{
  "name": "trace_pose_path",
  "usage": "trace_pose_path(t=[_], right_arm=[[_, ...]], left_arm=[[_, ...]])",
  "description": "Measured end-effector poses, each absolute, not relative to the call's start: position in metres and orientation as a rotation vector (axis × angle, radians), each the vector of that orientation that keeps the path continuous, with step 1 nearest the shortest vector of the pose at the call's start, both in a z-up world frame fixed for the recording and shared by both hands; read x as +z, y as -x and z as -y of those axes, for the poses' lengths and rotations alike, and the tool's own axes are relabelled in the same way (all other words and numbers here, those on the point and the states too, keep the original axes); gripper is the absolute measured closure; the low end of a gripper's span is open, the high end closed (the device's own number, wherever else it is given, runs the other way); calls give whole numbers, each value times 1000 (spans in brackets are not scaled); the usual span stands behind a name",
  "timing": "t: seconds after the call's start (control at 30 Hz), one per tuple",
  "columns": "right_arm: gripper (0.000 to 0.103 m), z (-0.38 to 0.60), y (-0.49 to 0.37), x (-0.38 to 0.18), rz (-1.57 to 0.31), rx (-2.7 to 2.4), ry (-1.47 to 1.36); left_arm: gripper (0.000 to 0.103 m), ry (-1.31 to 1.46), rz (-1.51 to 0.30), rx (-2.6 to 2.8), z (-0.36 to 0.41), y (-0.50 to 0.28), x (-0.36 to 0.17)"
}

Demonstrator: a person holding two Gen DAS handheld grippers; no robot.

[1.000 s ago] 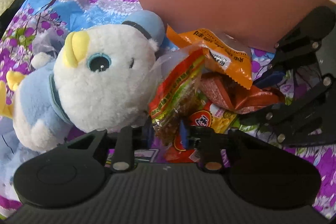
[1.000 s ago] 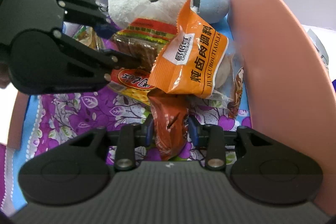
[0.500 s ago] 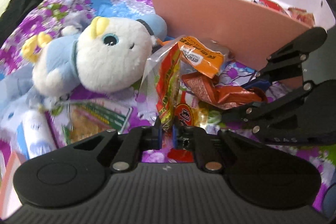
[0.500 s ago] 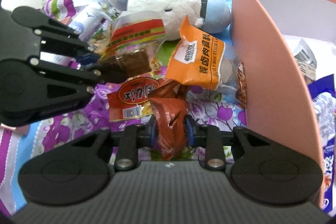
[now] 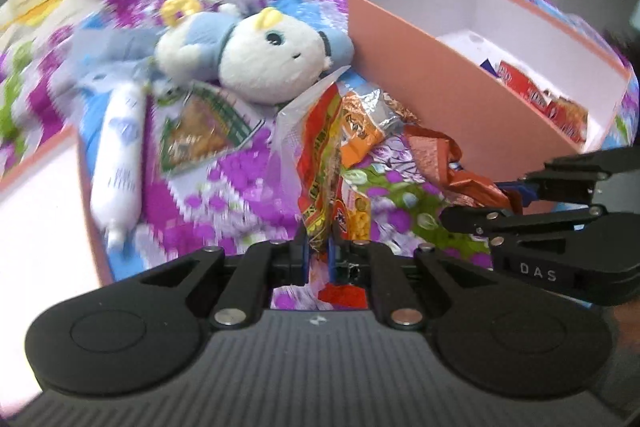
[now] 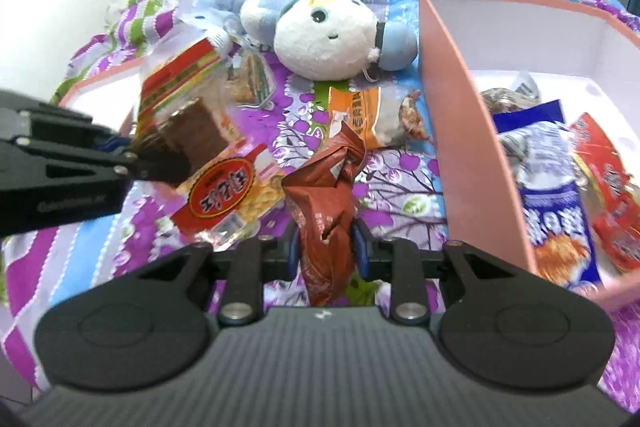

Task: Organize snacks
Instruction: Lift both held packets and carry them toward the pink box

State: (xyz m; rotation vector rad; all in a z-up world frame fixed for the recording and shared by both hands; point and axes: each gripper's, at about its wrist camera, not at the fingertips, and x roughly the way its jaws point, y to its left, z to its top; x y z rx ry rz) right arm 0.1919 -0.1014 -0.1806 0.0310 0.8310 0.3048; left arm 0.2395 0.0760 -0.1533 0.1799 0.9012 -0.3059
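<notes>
My left gripper [image 5: 318, 247] is shut on a clear packet [image 5: 320, 151] with a red and green label and brown snack inside, held clear of the bedspread. In the right wrist view this packet [image 6: 184, 107] hangs from the left gripper [image 6: 136, 159] at the left. My right gripper [image 6: 324, 247] is shut on a crumpled brown packet [image 6: 324, 195], also lifted. A pink box [image 6: 460, 107] with white inside stands at the right and holds a blue packet [image 6: 556, 211] and red packets [image 5: 540, 99]. An orange packet [image 6: 356, 111] and a red-label packet [image 6: 224, 195] lie on the bedspread.
A white and blue plush toy [image 5: 272, 55] lies beyond the snacks, against the box's corner. A green triangular packet [image 5: 200, 131] and a white tube [image 5: 120, 143] lie left of it. A pink lid [image 5: 40, 227] sits at the far left on the purple flowered bedspread.
The left gripper's jaws closed on the clear packet. Both grippers rose and drew back with their packets, so the plush toy, the loose snacks and the box look smaller. The clear packet turned edge-on.
</notes>
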Motion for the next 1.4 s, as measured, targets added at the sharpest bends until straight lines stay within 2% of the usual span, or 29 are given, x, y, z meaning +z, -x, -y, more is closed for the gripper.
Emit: trace_pose_path(t=[0.3,0.83,1.1,1.4], right_arm=[[73,126,-132,-135,-748,305,-65],[73,175,-47,-58,-559,197,-97],[73,206,-26,-42,-530,118,-99],[73,229,-51,-56,-543,56,-130]], left_arm=[[93,-32,-906,-164,-71,-170,-122],[93,94,-765,-166,-27,-86,-35],[93,138,-741,-266,8,-83,-21],[93,119,-740,-338,39,-124,-19]])
